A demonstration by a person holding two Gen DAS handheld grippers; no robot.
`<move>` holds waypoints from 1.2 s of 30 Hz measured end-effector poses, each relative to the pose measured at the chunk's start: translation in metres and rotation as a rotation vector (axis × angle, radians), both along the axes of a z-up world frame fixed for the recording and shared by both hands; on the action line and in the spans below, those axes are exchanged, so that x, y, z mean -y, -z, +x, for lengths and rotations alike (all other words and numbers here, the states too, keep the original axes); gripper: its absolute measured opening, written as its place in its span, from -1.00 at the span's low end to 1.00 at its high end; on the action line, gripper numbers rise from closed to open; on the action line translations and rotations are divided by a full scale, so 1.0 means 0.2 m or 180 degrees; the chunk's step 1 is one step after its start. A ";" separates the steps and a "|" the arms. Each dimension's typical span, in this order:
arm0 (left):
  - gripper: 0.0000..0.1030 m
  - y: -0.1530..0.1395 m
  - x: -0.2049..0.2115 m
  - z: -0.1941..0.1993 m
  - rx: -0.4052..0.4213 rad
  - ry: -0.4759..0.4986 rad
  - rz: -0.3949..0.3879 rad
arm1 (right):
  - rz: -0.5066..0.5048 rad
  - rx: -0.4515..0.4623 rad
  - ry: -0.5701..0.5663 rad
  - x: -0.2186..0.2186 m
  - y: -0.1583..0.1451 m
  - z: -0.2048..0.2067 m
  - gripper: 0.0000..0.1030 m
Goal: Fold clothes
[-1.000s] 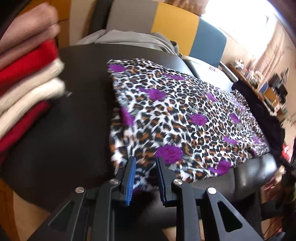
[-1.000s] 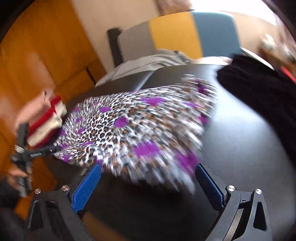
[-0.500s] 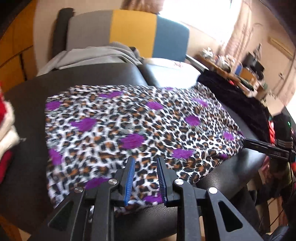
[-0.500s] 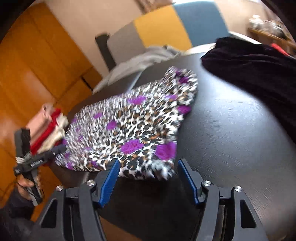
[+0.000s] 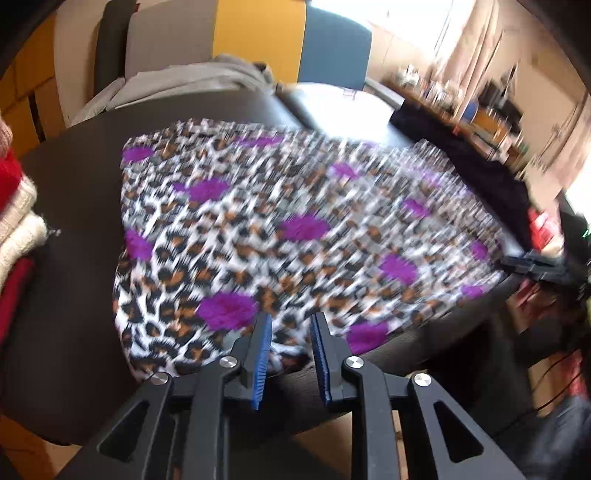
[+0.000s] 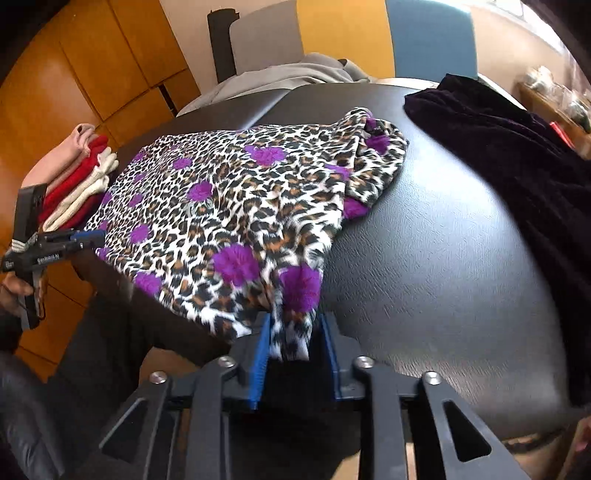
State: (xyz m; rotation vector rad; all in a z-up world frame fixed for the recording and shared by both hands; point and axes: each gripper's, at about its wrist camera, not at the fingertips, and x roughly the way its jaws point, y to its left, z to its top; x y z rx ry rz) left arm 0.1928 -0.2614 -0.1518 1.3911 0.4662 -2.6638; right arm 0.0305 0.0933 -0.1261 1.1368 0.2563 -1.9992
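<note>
Leopard-print garment (image 6: 236, 206) lies on black table (image 6: 436, 258), near edge pinched by left tongs (image 5: 289, 334) and right tongs (image 6: 294, 334).

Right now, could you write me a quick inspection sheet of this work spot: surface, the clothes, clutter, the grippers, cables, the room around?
Surface: black padded top, glossy, bare to the right of the garment.
Job's things: leopard-print garment with purple blotches, spread flat, far corner bunched.
Clutter: stack of folded red and cream knits at the left edge; dark velvet cloth on the right side.
Grippers: right gripper closed on the garment's near corner; left gripper at the garment's near edge with cloth between its fingers, grip unclear in the blur.
Cables: thin dark cable low on the right of the left wrist view.
Surroundings: grey, yellow and blue chair, grey garment draped on it, wooden cabinets.
</note>
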 end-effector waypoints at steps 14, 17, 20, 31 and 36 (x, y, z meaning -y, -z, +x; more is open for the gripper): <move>-0.41 0.11 -0.07 -0.21 -0.0008 -0.0060 0.0104 | -0.0259 -0.0204 -0.0120 0.43 -0.07 -0.09 0.43; -0.53 0.14 -0.02 -0.11 -0.0057 -0.0246 0.0417 | -0.0057 -0.0084 0.0062 0.47 0.07 -0.16 0.43; -0.64 0.16 -0.01 -0.03 -0.0076 -0.0353 0.0540 | 0.0056 -0.0451 -0.0107 0.41 0.14 -0.11 0.38; -0.37 -0.03 0.35 -0.18 -0.0531 -0.0751 0.0735 | -0.0232 -0.0234 0.0083 0.47 -0.09 -0.16 0.68; -0.34 0.07 0.43 -0.33 -0.0350 -0.0786 0.0568 | -0.0599 -0.0151 0.0143 0.67 -0.14 -0.31 0.89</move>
